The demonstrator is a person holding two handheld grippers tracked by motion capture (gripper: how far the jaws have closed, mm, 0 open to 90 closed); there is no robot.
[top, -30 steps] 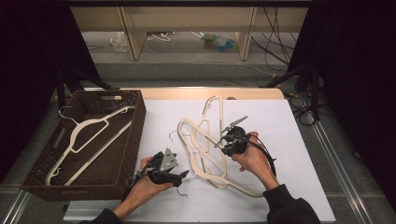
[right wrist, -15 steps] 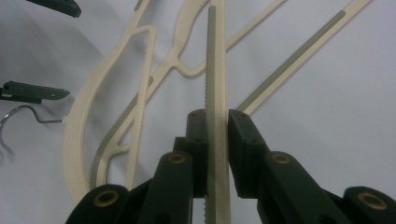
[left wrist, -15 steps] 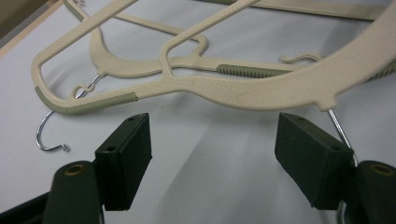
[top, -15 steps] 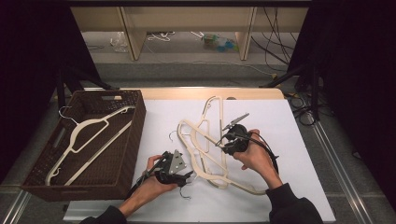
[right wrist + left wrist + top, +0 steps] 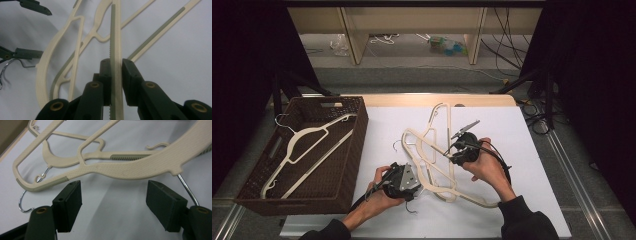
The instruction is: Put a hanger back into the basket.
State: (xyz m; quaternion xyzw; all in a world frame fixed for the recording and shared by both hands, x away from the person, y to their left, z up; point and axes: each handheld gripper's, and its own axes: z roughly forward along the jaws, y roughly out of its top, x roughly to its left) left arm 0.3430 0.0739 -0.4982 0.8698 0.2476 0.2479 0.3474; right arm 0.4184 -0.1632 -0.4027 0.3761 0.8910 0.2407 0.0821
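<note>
While the right gripper (image 5: 116, 65) clamps a cream plastic hanger's ribbed bar (image 5: 115, 37), the left gripper (image 5: 113, 198) gapes empty just short of another hanger's edge (image 5: 140, 168), perhaps over bare white tabletop (image 5: 112, 220).

A: Where does the basket (image 5: 259, 170) sit?

B: On the left part of the table (image 5: 532, 165), with one hanger (image 5: 307, 145) lying inside it.

A: And the rest?

B: A tangle of hangers (image 5: 432, 155) lies overlapping in the middle of the table, right of the basket. The left gripper (image 5: 404, 181) is at its near-left edge, the right gripper (image 5: 462, 150) at its right side, on a hanger bar (image 5: 116, 50).

A: Behind the table?

B: A shelf (image 5: 412, 30), with cables (image 5: 507, 45) on the floor.
</note>
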